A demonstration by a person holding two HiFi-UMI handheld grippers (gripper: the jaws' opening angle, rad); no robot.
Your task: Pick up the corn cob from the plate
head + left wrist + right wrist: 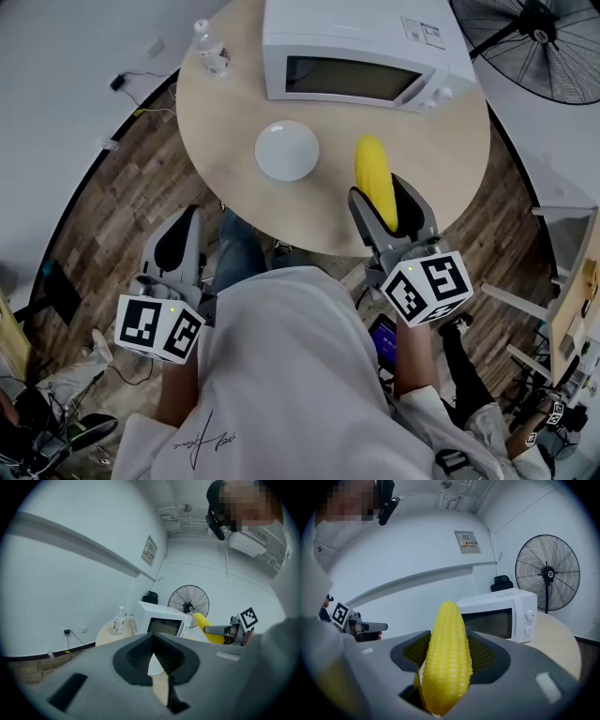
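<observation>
Pressure is being applied by the right gripper [447, 657] to the corn cob [449, 632], which is being clamped lengthwise between the two dark ribbed pads, with its rounded far tip projecting beyond the jaws. The cob is being judged light and stiff. Its rows of smooth, glossy kernels and its taper suggest it could slide toward the thin end, so the thick middle, where the pads are now being pressed, is being taken as the soundest place to hold. In the head view, the right gripper [387, 202] is being held over the near right part of the round table [441, 159]. The corn cob [372, 169] is being carried just right of the white plate [287, 150] and apart from it, and the plate is being left bare. The pick-up is therefore being judged as done or nearly so. The left gripper [152, 657] is being held with its jaws drawn together on nothing. In the head view the left gripper [176, 246] is being kept off the near left edge of the table, well apart from the cob. Farther out, a microwave [356, 52] and a water bottle [212, 49] are being shown at the table's far side, with a fan [544, 47] beyond at the far right.
</observation>
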